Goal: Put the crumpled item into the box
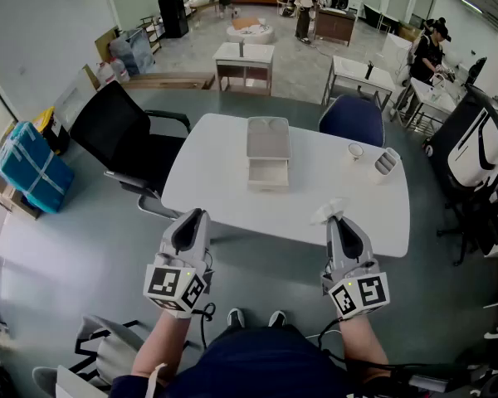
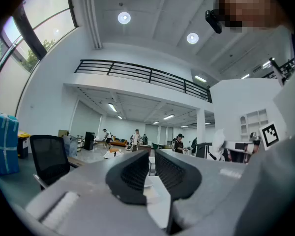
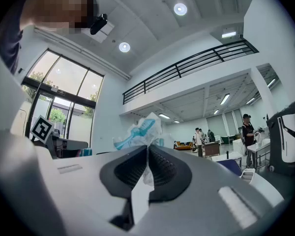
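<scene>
A crumpled white wrapper with teal print (image 3: 140,132) sticks up from my right gripper (image 3: 147,149), which is shut on it. In the head view that gripper (image 1: 339,219) holds the wrapper (image 1: 326,212) over the near edge of the white table (image 1: 207,181), right of centre. The box (image 1: 268,139), grey on top with a white drawer pulled out toward me, stands in the middle of the table, beyond both grippers. My left gripper (image 1: 195,218) hovers at the near edge, left of the box. Its jaws (image 2: 151,154) stand almost together with only a thin slit and nothing in it.
A small cup (image 1: 356,150) and a grey holder (image 1: 386,162) sit at the table's right end. A black office chair (image 1: 120,135) stands to the left, a blue chair (image 1: 351,118) behind the table. Blue bundles (image 1: 29,168) lie on the floor far left. People stand in the background.
</scene>
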